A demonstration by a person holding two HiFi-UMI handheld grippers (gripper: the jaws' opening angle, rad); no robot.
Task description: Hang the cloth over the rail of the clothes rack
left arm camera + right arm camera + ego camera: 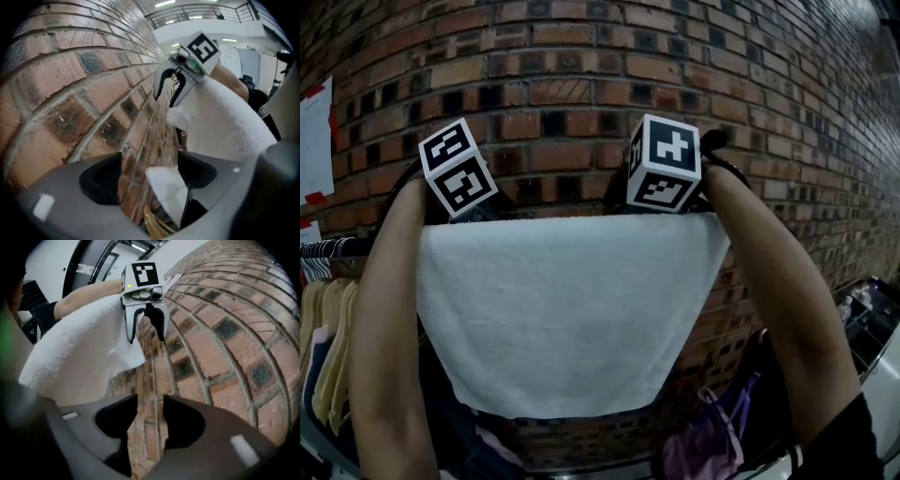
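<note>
**White cloth hanging before a brick wall, both grippers open at its top edge**

We see a white terry cloth (562, 309) spread wide and hanging flat, with a red brick wall (581, 84) directly behind it. The cloth's top edge runs straight and level, and its sides taper in to a shorter bottom hem.

Left of the cloth, level with its top edge, a dark metal rail (337, 247) juts out. It carries pale garments on hangers (328, 347). What bears the cloth itself is hidden under its fold.

We hold one gripper at each top corner of the cloth. The left gripper (150, 176) has its jaws spread wide. A loose corner of the cloth stands between them, close against one jaw and not pinched. The right gripper (150, 420) has its jaws apart by a narrower gap. Only brick shows between them, and the cloth lies just beside.

Two black-and-white marker cubes sit just above the cloth's top edge, the left cube (459, 167) and the right cube (666, 162). Bare forearms flank the cloth on both sides. A purple garment (712, 441) hangs below the cloth's lower right corner.
</note>
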